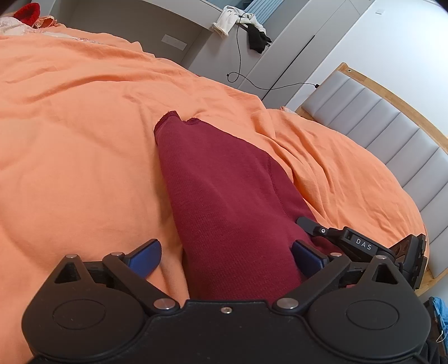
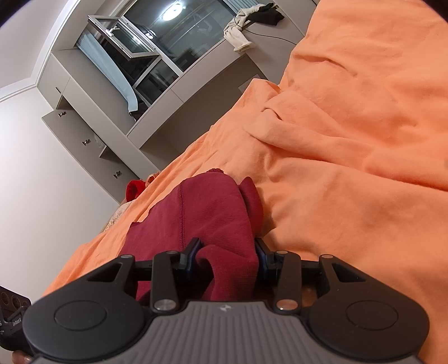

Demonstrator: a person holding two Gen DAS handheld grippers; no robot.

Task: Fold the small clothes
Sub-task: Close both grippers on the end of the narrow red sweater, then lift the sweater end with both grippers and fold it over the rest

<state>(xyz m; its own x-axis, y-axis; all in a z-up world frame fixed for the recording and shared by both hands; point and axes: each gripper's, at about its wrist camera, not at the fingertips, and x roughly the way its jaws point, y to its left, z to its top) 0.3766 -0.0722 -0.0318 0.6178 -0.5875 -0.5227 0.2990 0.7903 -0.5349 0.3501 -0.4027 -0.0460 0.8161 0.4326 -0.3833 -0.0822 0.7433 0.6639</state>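
Note:
A dark red knit garment (image 1: 221, 201) lies on the orange bedsheet (image 1: 70, 126), stretching away from me. My left gripper (image 1: 226, 257) is open, its blue pads wide apart on either side of the garment's near end. The right gripper's black body (image 1: 361, 243) shows at the garment's right edge. In the right wrist view the same garment (image 2: 212, 212) is bunched, and my right gripper (image 2: 226, 257) has its jaws closed in on a thick fold of it.
A padded grey headboard with a wooden frame (image 1: 392, 131) stands to the right. Grey cabinets (image 1: 252, 56) with draped white and black clothes (image 1: 243, 25) and a cable stand beyond the bed. A bright red item (image 1: 28, 12) lies at the far corner.

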